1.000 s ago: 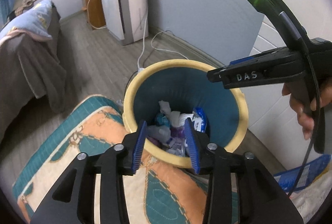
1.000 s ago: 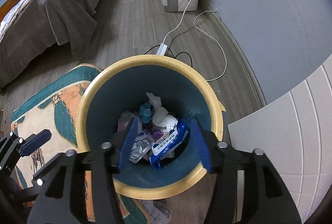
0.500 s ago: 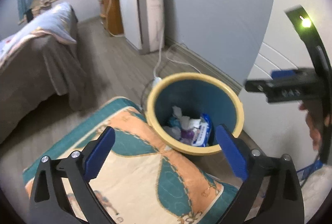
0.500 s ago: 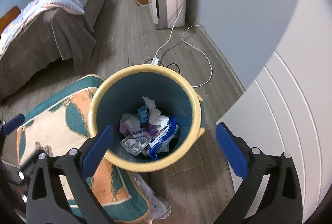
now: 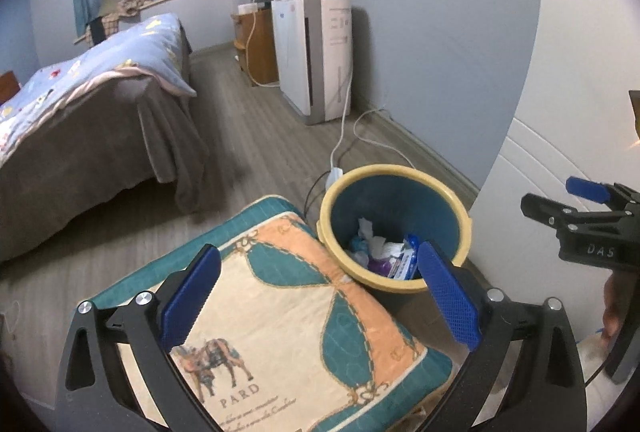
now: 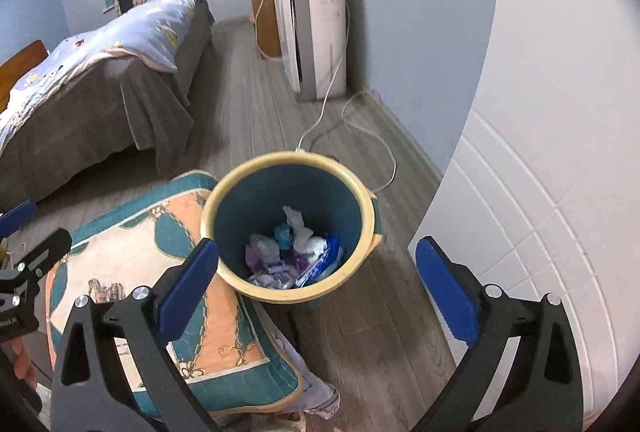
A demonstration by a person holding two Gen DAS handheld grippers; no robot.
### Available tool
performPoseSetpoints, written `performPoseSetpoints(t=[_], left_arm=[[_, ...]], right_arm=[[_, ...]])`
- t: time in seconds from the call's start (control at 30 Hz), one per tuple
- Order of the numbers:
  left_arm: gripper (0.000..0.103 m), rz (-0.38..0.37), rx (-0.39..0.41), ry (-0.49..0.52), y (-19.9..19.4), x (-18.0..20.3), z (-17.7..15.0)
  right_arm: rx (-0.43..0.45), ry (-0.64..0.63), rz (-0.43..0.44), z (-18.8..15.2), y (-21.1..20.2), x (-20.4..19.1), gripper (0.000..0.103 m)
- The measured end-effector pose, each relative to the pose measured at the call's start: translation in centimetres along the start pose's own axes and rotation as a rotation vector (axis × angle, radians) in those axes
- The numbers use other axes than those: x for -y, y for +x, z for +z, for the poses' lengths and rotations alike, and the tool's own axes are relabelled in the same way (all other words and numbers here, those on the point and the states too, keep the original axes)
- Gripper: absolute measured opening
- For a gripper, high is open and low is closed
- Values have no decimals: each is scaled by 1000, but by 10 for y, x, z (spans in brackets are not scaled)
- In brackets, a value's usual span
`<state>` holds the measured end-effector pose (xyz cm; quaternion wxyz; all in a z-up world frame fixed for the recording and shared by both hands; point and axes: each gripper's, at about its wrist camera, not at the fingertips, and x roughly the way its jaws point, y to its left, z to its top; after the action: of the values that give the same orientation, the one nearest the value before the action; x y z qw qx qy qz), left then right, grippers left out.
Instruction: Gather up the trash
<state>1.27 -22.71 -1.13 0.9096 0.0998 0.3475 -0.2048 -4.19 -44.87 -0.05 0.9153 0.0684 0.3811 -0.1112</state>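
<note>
While both tongs hang above the floor with nothing between their pads, each stands spread wide: the left gripper [image 5: 318, 298] over the patterned cushion, the right gripper [image 6: 316, 286] over the near rim of the bin. Their blue ribbed pads [image 5: 450, 296] look rubbery, set on matt black plastic arms with small silver screws.

Just beyond them sits the round plastic bin with a yellow rim and dark teal inside [image 6: 362, 197], tapering downward. The trash [image 6: 294, 254] lies in its bottom: crumpled white tissue, a glossy blue-and-white wrapper, purple and clear film scraps.

Touching the bin's left side is the quilted teal, orange and cream cushion [image 5: 288, 316], soft and stitched. A thin white cloth or bag [image 6: 316, 390] pokes out beneath its near corner. Farther off, a white cable [image 6: 360, 135] curls across the grey wood-plank floor [image 6: 248, 111].

Judging from this, the light bin could tip if a descending finger catches its rim, and a loose reach might snag the cable or the cushion's edge.
</note>
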Motion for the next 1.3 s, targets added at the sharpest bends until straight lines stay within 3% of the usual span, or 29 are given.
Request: performPoseSetpoints(t=[0.1, 0.23, 0.47, 1.3], left_arm=[[98, 8, 9, -4, -3, 0, -4], [98, 22, 11, 1, -1, -4, -10], [98, -6, 17, -42, -10, -14, -11], [98, 8, 42, -16, -24, -12, -15]], right_arm=[[58, -17, 25, -2, -16, -6, 97], [84, -74, -29, -5, -24, -19, 97], [98, -106, -54, -9, -30, -27, 97], [129, -151, -91, -14, -40, -43, 97]])
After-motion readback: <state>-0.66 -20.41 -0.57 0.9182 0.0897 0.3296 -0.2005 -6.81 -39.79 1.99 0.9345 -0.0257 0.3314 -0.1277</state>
